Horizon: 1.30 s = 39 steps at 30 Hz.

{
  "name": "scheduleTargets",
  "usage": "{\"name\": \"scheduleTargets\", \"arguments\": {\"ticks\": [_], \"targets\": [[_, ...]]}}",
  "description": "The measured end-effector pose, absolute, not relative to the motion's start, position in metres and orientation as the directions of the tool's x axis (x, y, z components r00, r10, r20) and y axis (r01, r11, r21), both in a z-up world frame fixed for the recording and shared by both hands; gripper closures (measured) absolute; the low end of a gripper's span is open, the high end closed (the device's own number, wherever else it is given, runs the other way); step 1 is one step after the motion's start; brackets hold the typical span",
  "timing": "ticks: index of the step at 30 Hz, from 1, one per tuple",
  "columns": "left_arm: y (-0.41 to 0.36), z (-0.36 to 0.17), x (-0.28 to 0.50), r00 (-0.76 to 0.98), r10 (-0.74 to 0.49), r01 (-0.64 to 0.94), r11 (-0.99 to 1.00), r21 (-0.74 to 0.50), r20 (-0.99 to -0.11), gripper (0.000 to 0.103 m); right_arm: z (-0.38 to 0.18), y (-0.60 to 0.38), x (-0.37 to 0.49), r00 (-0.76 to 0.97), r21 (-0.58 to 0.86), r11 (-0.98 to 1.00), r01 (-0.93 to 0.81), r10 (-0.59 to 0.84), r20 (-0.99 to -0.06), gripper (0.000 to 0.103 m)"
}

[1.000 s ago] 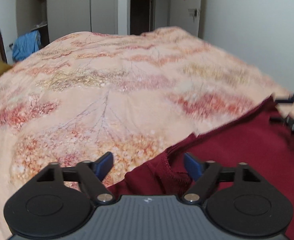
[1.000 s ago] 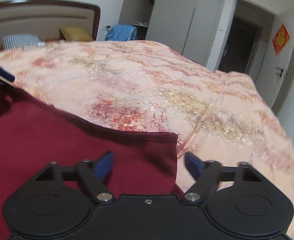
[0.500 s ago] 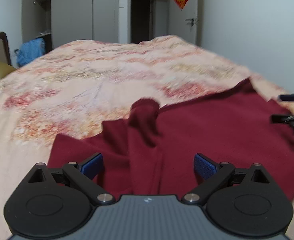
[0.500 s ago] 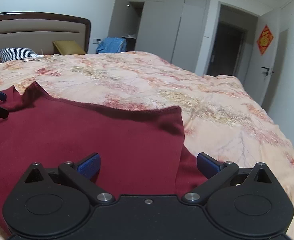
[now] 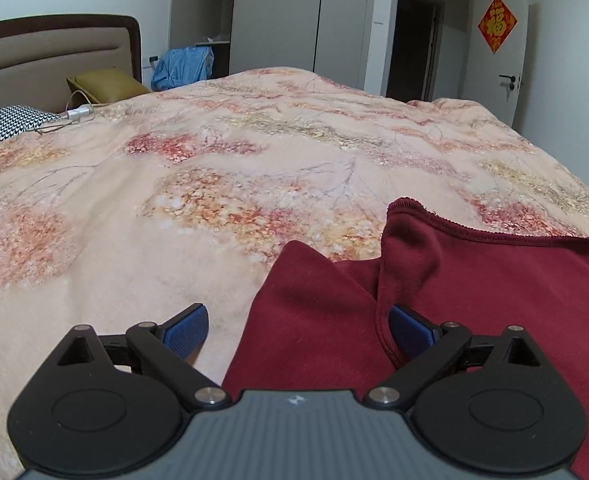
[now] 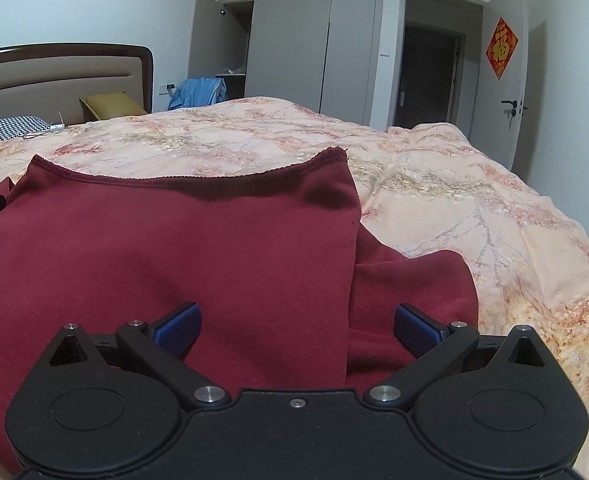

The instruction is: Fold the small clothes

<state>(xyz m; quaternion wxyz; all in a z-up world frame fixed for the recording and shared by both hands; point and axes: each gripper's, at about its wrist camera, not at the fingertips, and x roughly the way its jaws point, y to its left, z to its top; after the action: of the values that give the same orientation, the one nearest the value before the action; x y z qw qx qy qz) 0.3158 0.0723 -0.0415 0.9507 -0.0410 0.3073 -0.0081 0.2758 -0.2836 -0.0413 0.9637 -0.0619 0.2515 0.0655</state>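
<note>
A dark red knit garment (image 5: 474,280) lies folded over on the floral bedspread (image 5: 174,208). In the left wrist view its left edge and a raised hemmed corner (image 5: 408,216) sit in front of my left gripper (image 5: 298,324), which is open and holds nothing. In the right wrist view the garment (image 6: 194,248) fills the near left, with its folded top layer ending at a hemmed edge (image 6: 198,178) and a lower layer (image 6: 414,292) showing at the right. My right gripper (image 6: 296,326) is open above it and empty.
The bedspread stretches far and right (image 6: 474,208). A headboard (image 5: 54,52), a yellow pillow (image 5: 102,84), a checked pillow (image 5: 2,124) and a charger cable (image 5: 74,114) are at the far left. Wardrobes (image 6: 294,40), blue clothing (image 6: 200,92) and a door (image 6: 514,92) stand behind.
Both grippers opened wider and drew back from the garment. The garment's far edge, held up one second ago, now lies folded over on itself on the bed.
</note>
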Motion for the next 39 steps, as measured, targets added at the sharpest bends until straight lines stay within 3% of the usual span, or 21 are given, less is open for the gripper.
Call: {"name": "scheduleTargets", "arguments": {"ticks": [8, 18, 24, 31, 39], "targets": [[0.065, -0.029, 0.292, 0.818, -0.089, 0.000, 0.988, -0.156, -0.568, 0.002, -0.027, -0.286, 0.242, 0.916, -0.092, 0.995, -0.044, 0.003, -0.401, 0.001], [0.047, -0.019, 0.205, 0.857, -0.085, 0.009, 0.989, -0.150, -0.509, 0.000, -0.041, -0.305, 0.165, 0.886, -0.114, 0.985, 0.126, -0.164, -0.434, 0.001], [0.051, -0.040, 0.184, 0.805, -0.008, -0.090, 0.987, -0.136, -0.594, 0.000, -0.057, -0.319, 0.143, 0.886, -0.014, 0.980, 0.198, -0.185, -0.425, 0.001], [0.060, -0.064, 0.164, 0.826, 0.016, -0.215, 0.933, -0.289, -0.563, 0.000, -0.075, -0.302, 0.141, 0.888, -0.016, 0.953, 0.301, -0.286, -0.360, 0.000], [0.063, -0.058, 0.158, 0.798, 0.006, -0.235, 0.924, -0.301, -0.603, 0.000, -0.082, -0.306, 0.131, 0.912, 0.029, 0.954, 0.299, -0.277, -0.302, 0.000]]}}
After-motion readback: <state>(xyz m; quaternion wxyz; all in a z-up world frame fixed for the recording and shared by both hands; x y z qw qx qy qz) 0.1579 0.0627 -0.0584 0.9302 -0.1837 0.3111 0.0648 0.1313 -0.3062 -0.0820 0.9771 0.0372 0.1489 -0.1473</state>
